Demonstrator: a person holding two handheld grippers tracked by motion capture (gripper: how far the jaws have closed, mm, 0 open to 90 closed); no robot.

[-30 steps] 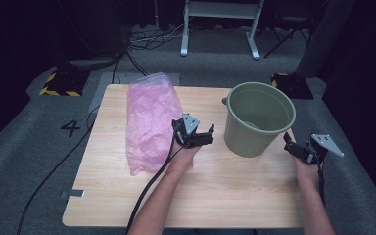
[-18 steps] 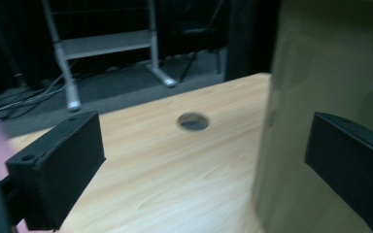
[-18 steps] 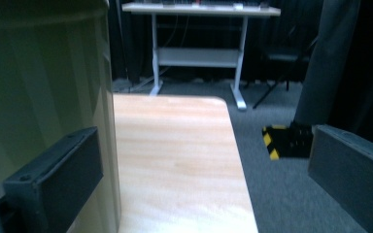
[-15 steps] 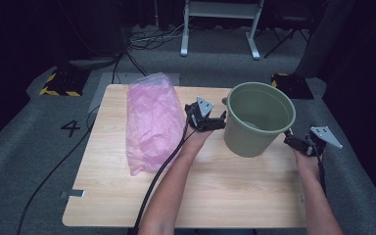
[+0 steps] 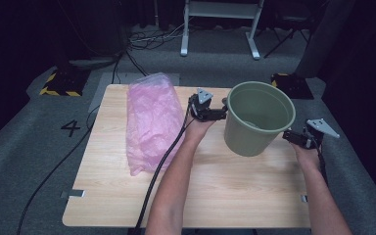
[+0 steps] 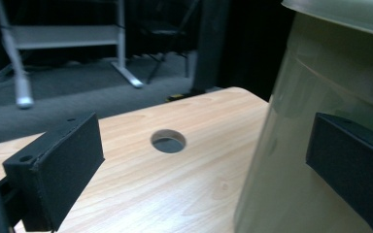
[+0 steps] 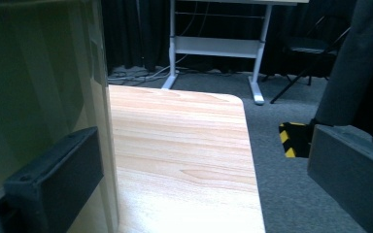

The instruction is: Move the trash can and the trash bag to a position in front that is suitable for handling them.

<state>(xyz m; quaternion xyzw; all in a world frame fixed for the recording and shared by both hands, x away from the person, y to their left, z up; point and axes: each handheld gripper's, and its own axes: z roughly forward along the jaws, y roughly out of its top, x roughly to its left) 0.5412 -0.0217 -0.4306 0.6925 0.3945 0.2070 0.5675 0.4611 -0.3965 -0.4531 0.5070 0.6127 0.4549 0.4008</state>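
Note:
An olive-green bucket point(image 5: 258, 119) stands upright on the right half of the wooden table point(image 5: 215, 196). My left gripper point(image 5: 221, 111) is open at the bucket's left wall, just under the rim. In the left gripper view the bucket point(image 6: 291, 145) is in front of the right jaw and the left jaw stands apart over bare wood. My right gripper point(image 5: 289, 136) is open beside the bucket's lower right wall. In the right gripper view the bucket point(image 7: 39, 87) is at the left jaw, and nothing lies between the jaws. A crumpled pink plastic bag point(image 5: 152, 120) lies left of the left gripper.
A round cable hole point(image 6: 168, 141) is in the table just behind the bucket. The table's right edge point(image 7: 252, 160) runs close to the right gripper, with grey carpet beyond. A white table frame point(image 5: 220, 19) and cables stand on the floor at the back.
The left gripper has moved away from the person and to the right, from beside the pink bag up to the bucket's left wall. The right gripper has barely shifted.

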